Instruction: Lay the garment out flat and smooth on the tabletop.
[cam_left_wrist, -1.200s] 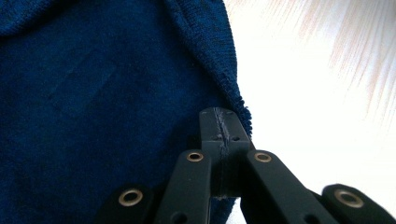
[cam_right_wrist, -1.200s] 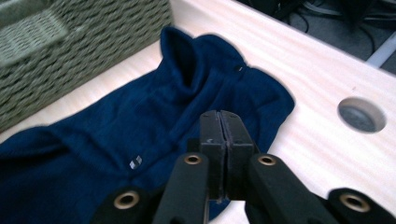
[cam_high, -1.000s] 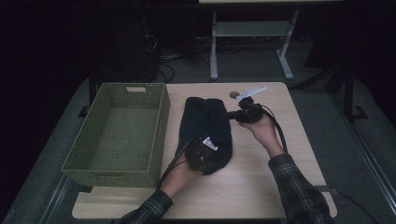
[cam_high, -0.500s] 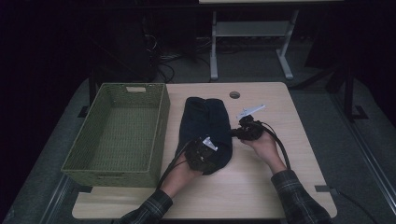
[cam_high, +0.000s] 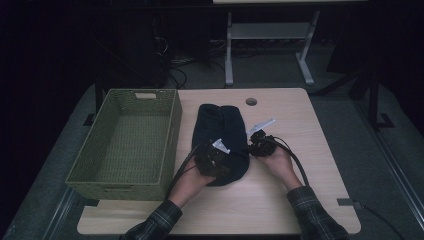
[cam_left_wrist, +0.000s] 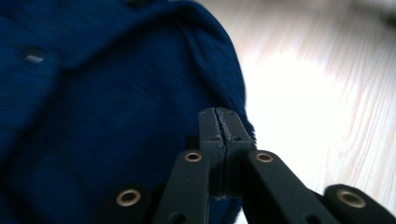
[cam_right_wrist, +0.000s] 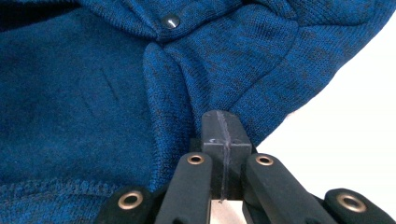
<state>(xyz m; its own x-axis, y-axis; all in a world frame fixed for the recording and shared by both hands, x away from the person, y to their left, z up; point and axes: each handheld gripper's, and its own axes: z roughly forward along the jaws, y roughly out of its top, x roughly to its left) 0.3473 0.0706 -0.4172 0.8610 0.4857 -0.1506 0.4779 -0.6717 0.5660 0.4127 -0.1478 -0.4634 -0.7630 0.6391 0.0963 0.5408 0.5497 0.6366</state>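
Note:
A dark blue knitted garment (cam_high: 220, 122) lies folded in the middle of the wooden table (cam_high: 305, 135). My left gripper (cam_high: 222, 155) sits over its near end with the jaws pressed together at the cloth's edge (cam_left_wrist: 219, 114). The blue knit (cam_left_wrist: 116, 107) spreads to the left of those jaws. My right gripper (cam_high: 249, 146) is at the garment's right edge, shut (cam_right_wrist: 222, 116), and the knit (cam_right_wrist: 177, 74) puckers toward its tips. A metal snap (cam_right_wrist: 170, 21) shows on the cloth just beyond them.
A green woven basket (cam_high: 172, 135) stands empty along the left side of the table, close to the garment. A round cable hole (cam_high: 251, 101) is near the far edge. Bare tabletop lies to the right of the garment. Cables trail from both grippers toward the near edge.
My right gripper came down and toward me, from above the garment's far right corner to its right edge. My left gripper lifted slightly at the near end.

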